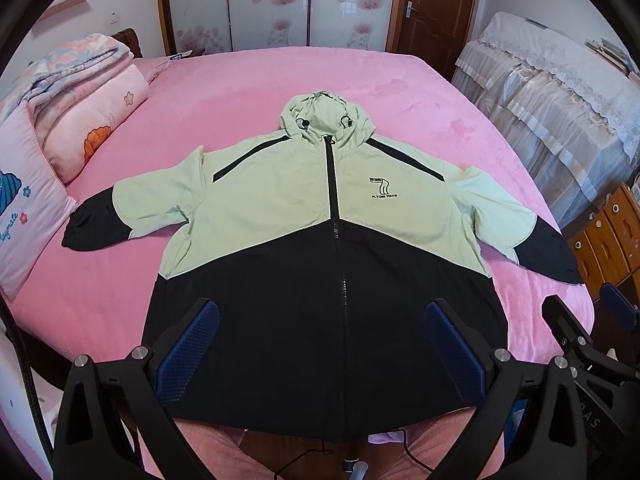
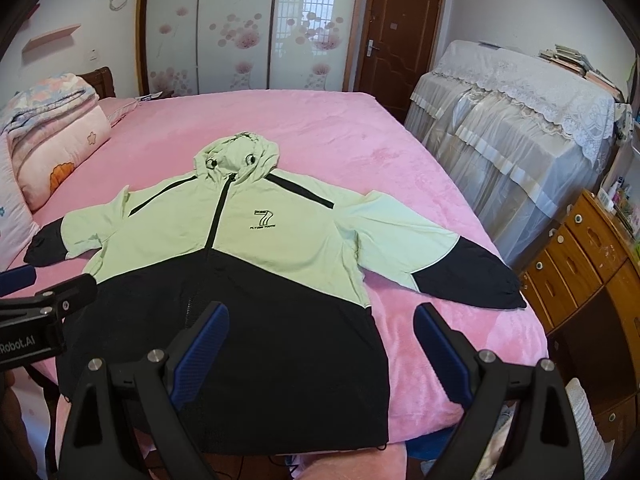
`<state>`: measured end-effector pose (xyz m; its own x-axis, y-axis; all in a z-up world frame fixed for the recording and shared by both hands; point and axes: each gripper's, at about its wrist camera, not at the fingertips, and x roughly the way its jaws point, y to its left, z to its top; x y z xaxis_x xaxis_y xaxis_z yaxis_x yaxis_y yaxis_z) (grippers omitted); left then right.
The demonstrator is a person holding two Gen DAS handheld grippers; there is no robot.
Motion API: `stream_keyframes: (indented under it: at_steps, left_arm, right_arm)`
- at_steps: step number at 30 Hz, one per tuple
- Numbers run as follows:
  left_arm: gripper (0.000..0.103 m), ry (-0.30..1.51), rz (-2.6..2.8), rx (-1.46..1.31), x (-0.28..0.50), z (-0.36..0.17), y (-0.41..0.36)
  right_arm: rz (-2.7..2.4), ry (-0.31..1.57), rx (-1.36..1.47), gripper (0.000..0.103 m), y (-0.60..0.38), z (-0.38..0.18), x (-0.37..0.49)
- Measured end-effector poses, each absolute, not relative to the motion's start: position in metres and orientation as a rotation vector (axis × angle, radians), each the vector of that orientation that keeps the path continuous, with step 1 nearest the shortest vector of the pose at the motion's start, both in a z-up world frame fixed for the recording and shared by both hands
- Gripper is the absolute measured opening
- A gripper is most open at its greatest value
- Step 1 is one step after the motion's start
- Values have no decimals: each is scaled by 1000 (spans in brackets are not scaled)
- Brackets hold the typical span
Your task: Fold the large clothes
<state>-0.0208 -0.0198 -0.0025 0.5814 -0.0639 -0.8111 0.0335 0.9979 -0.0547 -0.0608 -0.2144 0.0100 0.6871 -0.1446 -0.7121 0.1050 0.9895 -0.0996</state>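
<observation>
Pink plush covers the bed, and the jacket lies flat on it in the centre of both frames, zipped, hood toward the top, pale green above and black below, sleeves spread to either side.

From my left gripper I see the hem hanging over the near edge of the bed, with a thin cord dangling at the bottom centre. The claw is released, its blue pads spread wide over the black lower panel, not touching cloth as far as I can tell. At the lower right of this view the right gripper shows from the side.

From my right gripper the jacket sits left of centre, and its right sleeve runs toward the right edge of the bed, black cuff near the wooden drawers. This claw is released too, one pad over the black panel, the other over bare pink. The left gripper pokes in at the left edge, cut off.

A folded quilt fills the upper left, a lace-draped piece of furniture stands at the right, and floral wardrobe doors and a brown door line the far wall.

The chest logo shows a 7; its small lettering is hard to read. The floor below the hem is blocked by the claws.
</observation>
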Motion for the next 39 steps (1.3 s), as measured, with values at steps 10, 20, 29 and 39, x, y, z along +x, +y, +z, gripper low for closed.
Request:
stream_keyframes:
  at_steps: [10,20,29,39]
  left_arm:
    - [103,959,-48,-18,-24,-6,-24]
    - [103,975,-51,1,-22,-7,-30]
    - [103,982,-54,17,-16,-7,-36]
    - [103,991,-74,49,-1,-7,-56]
  right_arm:
    - [-110,838,20,94,-225,4,-60]
    - [-62,836,50,94,-229,3,-62]
    - [-29,846,124,94,-239,1,-59]
    - [-52,843,148,94,-258,-3,-49]
